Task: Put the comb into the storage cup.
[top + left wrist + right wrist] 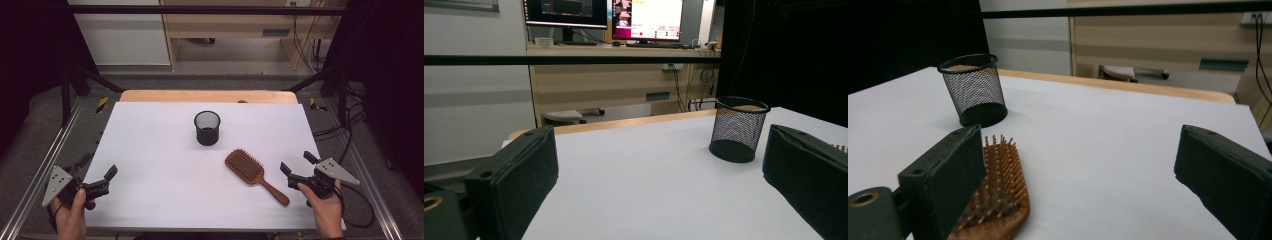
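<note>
A black mesh cup (207, 128) stands upright on the white table (160, 165), a little beyond its middle. A brown wooden hairbrush (252, 172) lies bristles up to the cup's near right, with its handle pointing toward the near right. My left gripper (97, 167) is held at the table's near left edge, open and empty. My right gripper (297, 162) hovers just right of the brush handle, open, with nothing between its fingers. In the left gripper view the cup (739, 129) sits ahead to the right. The right gripper view has the brush (998, 190) beside the left jaw and the cup (973, 90) farther off.
Aluminium rails (45, 155) run along both sides of the table, and a black bar (200, 9) crosses overhead at the far end. Cables (345, 125) lie on the floor at the right. A desk with monitors (604, 12) stands beyond the table.
</note>
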Motion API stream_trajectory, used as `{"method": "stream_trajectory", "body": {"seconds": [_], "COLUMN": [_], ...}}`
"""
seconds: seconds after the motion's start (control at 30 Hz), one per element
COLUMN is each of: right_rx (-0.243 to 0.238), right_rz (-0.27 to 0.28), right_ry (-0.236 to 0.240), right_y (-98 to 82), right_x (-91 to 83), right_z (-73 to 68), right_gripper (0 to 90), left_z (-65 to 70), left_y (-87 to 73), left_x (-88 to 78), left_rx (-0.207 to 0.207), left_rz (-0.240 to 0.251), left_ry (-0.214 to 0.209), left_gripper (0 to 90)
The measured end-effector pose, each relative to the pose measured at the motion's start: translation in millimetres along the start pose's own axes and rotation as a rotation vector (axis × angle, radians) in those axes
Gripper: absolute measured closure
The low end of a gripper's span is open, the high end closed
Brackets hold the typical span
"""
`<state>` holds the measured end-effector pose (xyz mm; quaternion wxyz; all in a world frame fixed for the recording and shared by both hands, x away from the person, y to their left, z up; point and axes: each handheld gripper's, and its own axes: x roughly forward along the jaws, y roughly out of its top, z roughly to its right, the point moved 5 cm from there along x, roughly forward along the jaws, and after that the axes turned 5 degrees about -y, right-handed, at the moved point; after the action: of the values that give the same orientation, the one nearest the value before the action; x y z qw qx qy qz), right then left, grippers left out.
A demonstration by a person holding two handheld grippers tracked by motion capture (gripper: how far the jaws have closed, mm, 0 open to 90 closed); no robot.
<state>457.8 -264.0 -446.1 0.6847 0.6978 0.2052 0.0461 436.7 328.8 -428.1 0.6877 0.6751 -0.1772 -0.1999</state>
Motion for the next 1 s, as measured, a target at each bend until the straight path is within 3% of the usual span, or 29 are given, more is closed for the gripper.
{"method": "stream_trajectory", "body": {"seconds": [0.27, 0.43, 0.57, 0.83, 1.0], "right_rx": [0.039, 0.015, -0.054, -0.061, -0.112], "right_rz": [-0.105, -0.143, -0.158, -0.156, -0.217], "right_ry": [0.011, 0.004, -0.049, -0.033, -0.007], "right_y": [-3.5, -4.2, -3.1, 1.9, -0.1], "right_x": [-9.0, -11.7, -14.3, -20.6, -24.8], "right_z": [2.3, -0.7, -2.1, -7.8, -18.7], "right_gripper": [8.4, 8.4, 9.0, 10.5, 10.4], "left_z": [-0.4, -1.4, -3.1, -6.2, -7.2], "left_y": [1.4, 0.9, -0.5, -0.9, -1.9], "left_x": [-1.0, -2.1, -2.5, -7.6, -7.0], "left_rx": [0.011, 0.009, 0.005, 0.004, 0.001], "left_rz": [0.000, 0.000, -0.003, -0.003, -0.006], "left_ry": [0.005, 0.011, 0.022, 0.045, 0.047], "left_gripper": [1.7, 1.7, 1.7, 1.8, 1.8]}}
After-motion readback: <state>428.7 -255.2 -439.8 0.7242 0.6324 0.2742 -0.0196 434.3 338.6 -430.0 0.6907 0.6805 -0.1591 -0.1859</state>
